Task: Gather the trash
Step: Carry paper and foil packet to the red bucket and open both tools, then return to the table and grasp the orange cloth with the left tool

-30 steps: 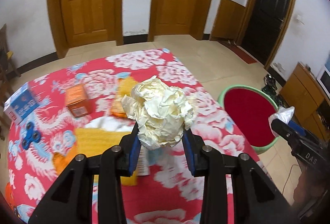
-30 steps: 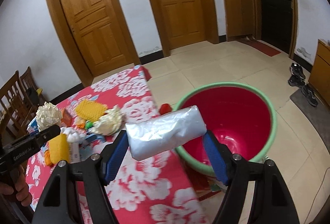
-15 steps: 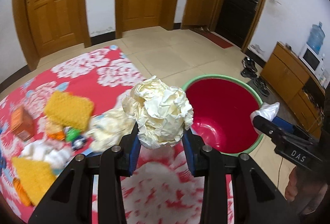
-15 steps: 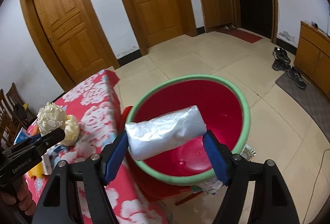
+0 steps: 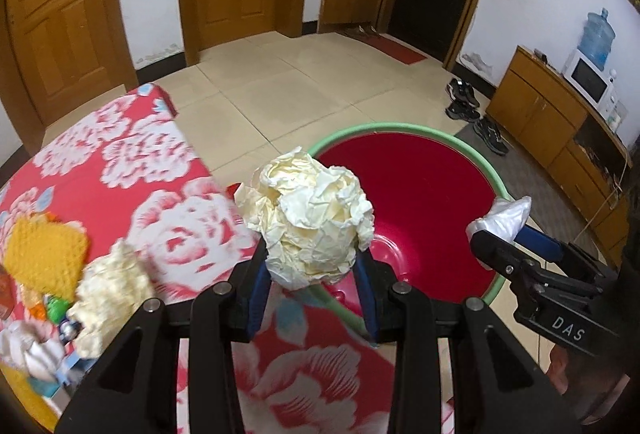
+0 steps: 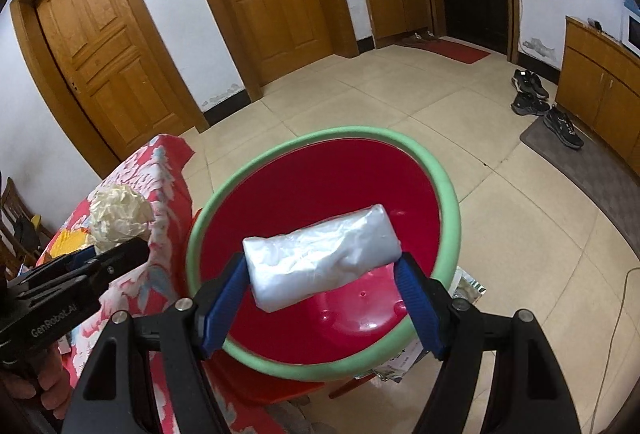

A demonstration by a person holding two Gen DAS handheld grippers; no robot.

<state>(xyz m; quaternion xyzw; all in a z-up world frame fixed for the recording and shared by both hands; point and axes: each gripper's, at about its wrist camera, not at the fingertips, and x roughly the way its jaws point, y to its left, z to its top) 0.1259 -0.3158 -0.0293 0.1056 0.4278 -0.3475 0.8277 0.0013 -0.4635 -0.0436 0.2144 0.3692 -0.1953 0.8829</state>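
Note:
My left gripper [image 5: 312,270] is shut on a cream crumpled paper ball [image 5: 308,222], held above the table edge beside the red basin with a green rim [image 5: 496,182]. My right gripper [image 6: 320,274] is shut on a silvery white plastic packet [image 6: 324,262], held over the basin [image 6: 448,194]. The paper ball also shows in the right wrist view [image 6: 120,214], left of the basin. The packet's end shows in the left wrist view [image 5: 504,214].
The table with a red floral cloth [image 5: 160,154] holds another crumpled cream paper [image 5: 108,290], a yellow sponge [image 5: 44,254] and small items at the left. Shoes [image 5: 464,102] and a wooden cabinet [image 5: 560,130] stand at the right. Tiled floor lies beyond.
Both grippers have swung right from over the table toward the basin. The right gripper with the packet is now over the basin; the left with the paper ball is at its rim.

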